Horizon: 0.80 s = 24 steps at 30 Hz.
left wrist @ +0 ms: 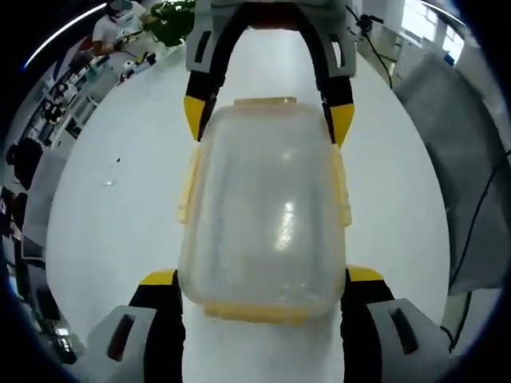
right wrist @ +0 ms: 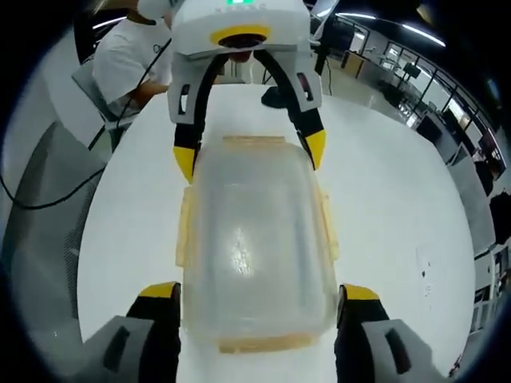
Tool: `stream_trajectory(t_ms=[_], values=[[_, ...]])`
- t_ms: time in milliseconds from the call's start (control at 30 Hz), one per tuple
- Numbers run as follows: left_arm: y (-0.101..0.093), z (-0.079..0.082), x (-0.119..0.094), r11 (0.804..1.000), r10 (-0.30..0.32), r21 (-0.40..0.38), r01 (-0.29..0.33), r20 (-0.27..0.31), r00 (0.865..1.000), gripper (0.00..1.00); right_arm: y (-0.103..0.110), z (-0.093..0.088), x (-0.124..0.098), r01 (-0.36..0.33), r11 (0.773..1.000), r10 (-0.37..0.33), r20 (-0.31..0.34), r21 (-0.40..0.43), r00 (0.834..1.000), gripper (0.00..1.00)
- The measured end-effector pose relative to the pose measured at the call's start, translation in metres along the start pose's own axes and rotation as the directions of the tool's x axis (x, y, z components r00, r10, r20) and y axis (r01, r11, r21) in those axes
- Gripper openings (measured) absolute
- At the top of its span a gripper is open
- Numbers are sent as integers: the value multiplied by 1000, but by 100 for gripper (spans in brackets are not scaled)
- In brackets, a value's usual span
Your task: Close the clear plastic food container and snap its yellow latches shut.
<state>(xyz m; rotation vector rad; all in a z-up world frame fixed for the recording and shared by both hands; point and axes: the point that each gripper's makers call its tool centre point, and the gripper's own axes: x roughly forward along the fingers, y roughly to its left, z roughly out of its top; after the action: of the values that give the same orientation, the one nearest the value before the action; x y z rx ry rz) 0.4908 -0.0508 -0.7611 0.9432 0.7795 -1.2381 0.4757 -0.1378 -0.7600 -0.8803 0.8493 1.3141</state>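
In the left gripper view, the clear plastic food container (left wrist: pixel 267 211) lies lid-up on the white table (left wrist: pixel 120 199), reaching from the centre down toward 6 o'clock. Its lid is seated on the base. Yellow latches show on all four edges: one at the far end (left wrist: pixel 265 101), one at the near end (left wrist: pixel 259 313), and one on each long side (left wrist: pixel 188 187) (left wrist: pixel 342 187). Whether they are snapped down cannot be told.

The left gripper (left wrist: pixel 261 276) rises from the bottom of this view with its jaws spread wide, the yellow tips standing at 7 and 5 o'clock on either side of the container's near corners. The tips sit just beside the container wall; contact cannot be confirmed. At 12 o'clock the right gripper (left wrist: pixel 268 120) comes in from the far end, its jaws equally wide and its yellow tips flanking the container's far corners.

The right gripper view gives the mirror picture. The container (right wrist: pixel 255 239) runs from centre to 6 o'clock, the right gripper (right wrist: pixel 259 294) straddles the near end with its jaws wide apart, and the left gripper (right wrist: pixel 250 155) straddles the far end at 12 o'clock. Neither gripper clamps anything.

A person in a white shirt (right wrist: pixel 128 60) stands beyond the table at 10 o'clock in this view. Grey chairs (left wrist: pixel 455 159) sit at the table's edge.
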Motion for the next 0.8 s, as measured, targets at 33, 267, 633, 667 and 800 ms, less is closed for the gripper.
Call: stream_trajectory(t_ms=[33,267,633,667,800], values=[[3,2,-1,999,28,-39,-27,13,1000,99,1,3,0,7,999,-8,12,47,1000,97],[1,1,-16,995,40,-92,-37,24,999,99,5,16,-12,32,998,-36,71,59,997,99],[-6,9,-39,973,106,-215,-87,80,991,99,17,9,-27,77,983,-89,65,167,994,99],[-7,9,-41,967,112,-239,-89,82,990,99,16,9,-28,87,980,-100,66,177,993,99],[-12,13,-48,945,139,-311,-96,119,983,99,21,9,-35,94,966,-120,97,241,988,99]])
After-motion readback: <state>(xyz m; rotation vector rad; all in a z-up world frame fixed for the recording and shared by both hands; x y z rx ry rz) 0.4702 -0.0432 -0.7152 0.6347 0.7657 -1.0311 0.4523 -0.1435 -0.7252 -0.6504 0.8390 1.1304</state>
